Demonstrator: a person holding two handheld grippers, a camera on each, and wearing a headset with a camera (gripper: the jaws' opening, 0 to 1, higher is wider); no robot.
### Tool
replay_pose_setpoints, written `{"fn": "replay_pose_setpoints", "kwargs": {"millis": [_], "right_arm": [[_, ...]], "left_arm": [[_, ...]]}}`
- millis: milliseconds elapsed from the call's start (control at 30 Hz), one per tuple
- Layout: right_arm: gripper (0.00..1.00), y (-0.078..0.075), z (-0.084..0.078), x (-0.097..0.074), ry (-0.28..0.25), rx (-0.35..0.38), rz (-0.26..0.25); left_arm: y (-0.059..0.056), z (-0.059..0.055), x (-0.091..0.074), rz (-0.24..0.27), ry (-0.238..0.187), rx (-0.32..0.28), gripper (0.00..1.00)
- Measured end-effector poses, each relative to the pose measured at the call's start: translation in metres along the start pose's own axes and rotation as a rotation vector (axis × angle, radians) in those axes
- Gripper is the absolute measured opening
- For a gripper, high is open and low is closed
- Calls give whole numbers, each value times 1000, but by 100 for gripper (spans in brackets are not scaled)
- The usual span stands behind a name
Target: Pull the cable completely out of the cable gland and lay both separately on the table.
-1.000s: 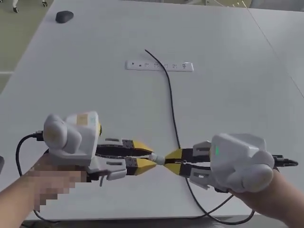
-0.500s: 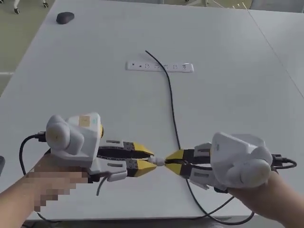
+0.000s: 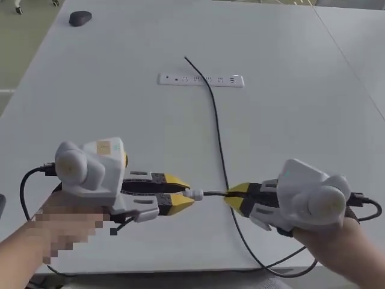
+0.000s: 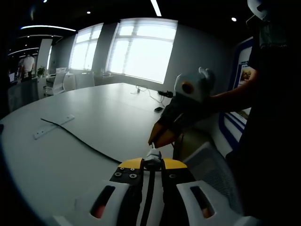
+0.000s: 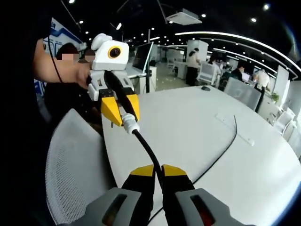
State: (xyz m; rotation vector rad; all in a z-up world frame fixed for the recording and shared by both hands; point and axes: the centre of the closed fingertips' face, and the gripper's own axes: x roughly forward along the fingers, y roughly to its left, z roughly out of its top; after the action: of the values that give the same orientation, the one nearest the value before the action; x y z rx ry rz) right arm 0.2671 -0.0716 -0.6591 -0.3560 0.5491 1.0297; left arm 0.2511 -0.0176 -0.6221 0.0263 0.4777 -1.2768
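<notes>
A small white cable gland is held above the table's near edge, with my left gripper shut on it; the gland shows at the jaw tips and again as the gland in the right gripper view. A black cable runs out of the gland to my right gripper, which is shut on the cable. A short stretch of bare cable spans the gap between the two grippers. The cable's far part lies on the table and passes over a power strip.
A white power strip lies across the middle of the grey table. A dark mouse sits at the far left corner. A mesh chair stands by the table's near edge. More black cable loops below the right hand.
The two grippers have drawn apart, the right one moving rightward. A short length of black cable now shows between the gland and the right jaws, where before the tips nearly touched.
</notes>
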Motion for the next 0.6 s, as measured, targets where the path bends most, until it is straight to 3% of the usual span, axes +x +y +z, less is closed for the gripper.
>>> {"fn": "replay_pose_setpoints", "kwargs": {"millis": [300, 600], "right_arm": [[0, -19, -24, -5, 8, 147, -117], [0, -40, -52, -6, 29, 275, -237]], "left_arm": [[-1, 4, 2, 17, -4, -27, 15], [-3, 2, 8, 41, 7, -17, 14]]}}
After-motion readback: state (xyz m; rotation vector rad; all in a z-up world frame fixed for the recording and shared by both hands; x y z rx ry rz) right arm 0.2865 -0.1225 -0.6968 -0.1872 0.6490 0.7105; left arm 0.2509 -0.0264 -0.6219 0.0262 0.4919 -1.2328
